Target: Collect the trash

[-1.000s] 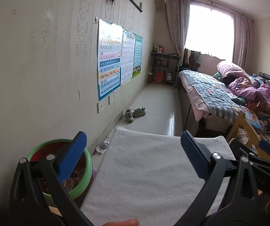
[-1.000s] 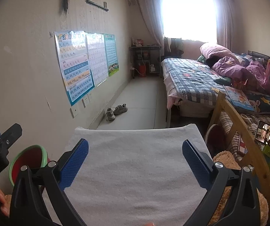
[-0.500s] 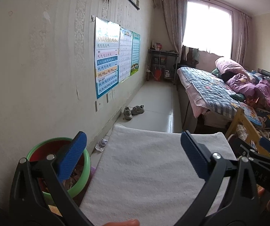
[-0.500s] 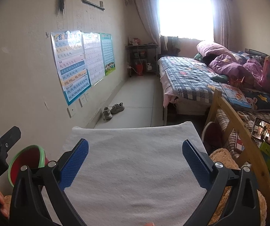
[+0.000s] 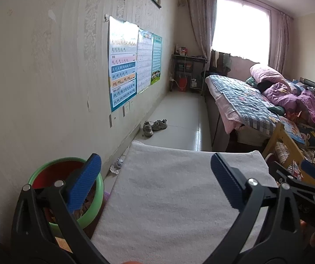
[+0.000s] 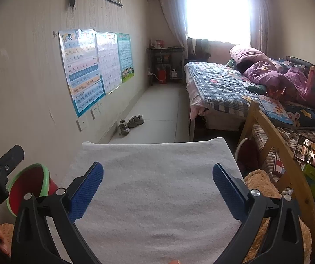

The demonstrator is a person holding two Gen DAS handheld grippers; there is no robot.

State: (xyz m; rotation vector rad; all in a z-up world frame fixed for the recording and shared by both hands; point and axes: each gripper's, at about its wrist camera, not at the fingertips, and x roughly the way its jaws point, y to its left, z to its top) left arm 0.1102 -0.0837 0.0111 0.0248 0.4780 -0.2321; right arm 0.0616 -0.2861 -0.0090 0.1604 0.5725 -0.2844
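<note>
one white towel (image 5: pixel 175 198) covers table; bed (image 5: pixel 243 101) beyond.

You can make out pinyin syllables such as "ang, eng, ing, ong" on the nearest wall chart (image 5: pixel 122 66), left of centre in your left wrist view. The print on the two charts beyond it (image 5: pixel 145 63) is too small to read.

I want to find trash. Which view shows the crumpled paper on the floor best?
The left wrist view: the crumpled paper lies by the wall, between the green-rimmed bin and the white towel. The right wrist view does not show it.
</note>
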